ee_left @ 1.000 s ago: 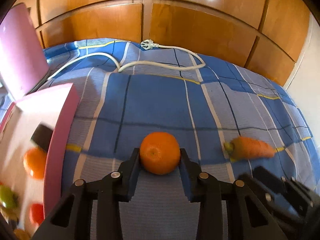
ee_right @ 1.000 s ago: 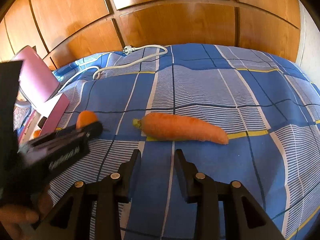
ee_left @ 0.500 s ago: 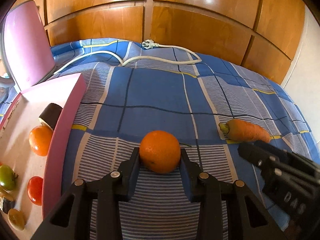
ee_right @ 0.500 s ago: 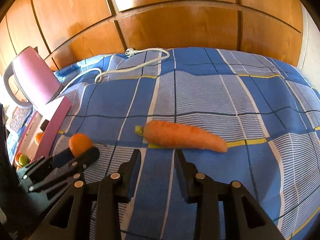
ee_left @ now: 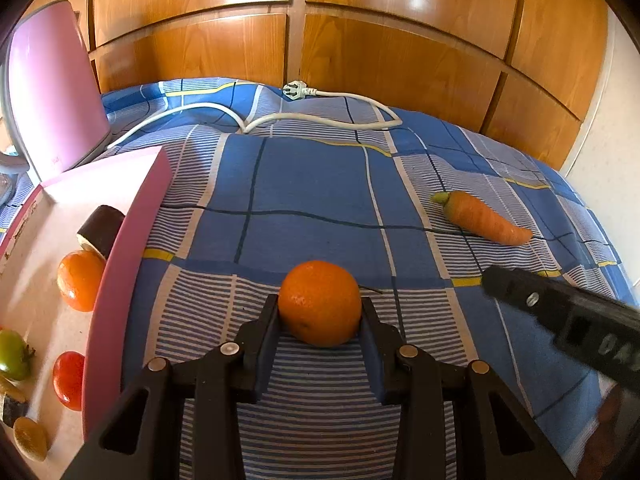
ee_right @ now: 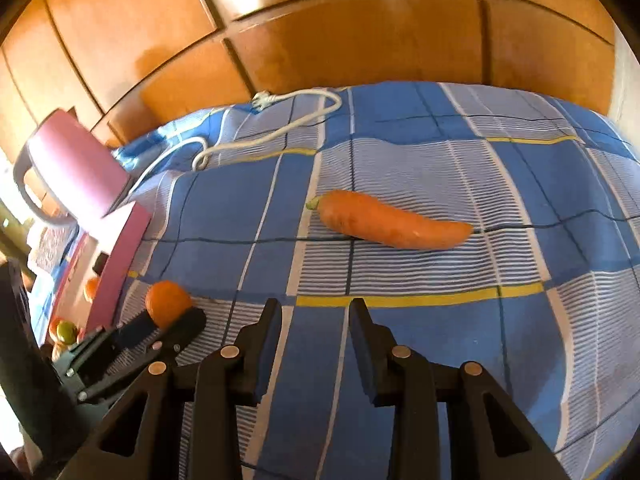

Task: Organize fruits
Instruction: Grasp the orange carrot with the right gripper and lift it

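My left gripper (ee_left: 320, 322) holds an orange (ee_left: 319, 303) between its two black fingers at the lower centre of the left wrist view, both pads pressed against the fruit's sides over a blue checked bedspread (ee_left: 312, 184). My right gripper (ee_right: 314, 326), at the bottom centre of the right wrist view, stands part-way open with nothing between its fingers, only bedspread showing in the gap. Above it and to the right of centre in that view, a carrot (ee_right: 390, 220) lies flat on the cloth, green stub to the left, tip to the right, apart from my fingertips. The same carrot (ee_left: 484, 218) appears at the right of the left wrist view, well apart from the orange. Along the left edge of the left wrist view runs a pink tray (ee_left: 120, 272), its rim near the orange; inside it sit a second orange (ee_left: 80, 280), a red tomato (ee_left: 69, 380), a green tomato (ee_left: 13, 354) and a dark cut piece (ee_left: 101, 230) I cannot identify. A pink kettle (ee_left: 52, 92) stands in the upper left, beyond the tray. A white power cord (ee_left: 320, 114) with its plug loops across the far side of the bedspread, below the wooden panelling (ee_left: 400, 40) that fills the top of the frame.
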### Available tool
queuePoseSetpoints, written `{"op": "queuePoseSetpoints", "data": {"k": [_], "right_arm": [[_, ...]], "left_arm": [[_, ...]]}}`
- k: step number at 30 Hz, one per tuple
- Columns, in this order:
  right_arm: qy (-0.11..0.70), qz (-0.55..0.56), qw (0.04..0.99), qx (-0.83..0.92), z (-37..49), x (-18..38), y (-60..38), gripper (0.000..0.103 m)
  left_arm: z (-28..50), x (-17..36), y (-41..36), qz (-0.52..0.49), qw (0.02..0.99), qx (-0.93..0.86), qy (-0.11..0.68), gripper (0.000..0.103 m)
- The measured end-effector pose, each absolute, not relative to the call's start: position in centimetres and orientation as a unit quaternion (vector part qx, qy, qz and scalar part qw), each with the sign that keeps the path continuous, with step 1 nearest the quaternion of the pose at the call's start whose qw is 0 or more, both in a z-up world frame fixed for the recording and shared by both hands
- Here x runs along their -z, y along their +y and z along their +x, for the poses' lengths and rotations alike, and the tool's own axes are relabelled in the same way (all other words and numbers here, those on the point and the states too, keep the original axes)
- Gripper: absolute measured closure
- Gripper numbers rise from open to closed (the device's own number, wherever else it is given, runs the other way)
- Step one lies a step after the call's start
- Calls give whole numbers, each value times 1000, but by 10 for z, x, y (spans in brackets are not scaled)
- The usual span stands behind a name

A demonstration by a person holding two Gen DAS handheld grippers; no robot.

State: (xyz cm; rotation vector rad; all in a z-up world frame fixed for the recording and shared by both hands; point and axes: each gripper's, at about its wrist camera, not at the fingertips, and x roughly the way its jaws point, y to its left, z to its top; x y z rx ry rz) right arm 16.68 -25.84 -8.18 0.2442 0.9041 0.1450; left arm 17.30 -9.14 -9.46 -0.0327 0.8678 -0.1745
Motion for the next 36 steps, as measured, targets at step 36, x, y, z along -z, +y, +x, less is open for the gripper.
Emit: {"op": "queuePoseSetpoints", "data": {"k": [36], "right_arm": [[422,-92,898,-89,237,75,-246,57]], "left_arm": [[173,95,-87,-29,903,92,419,64]]}}
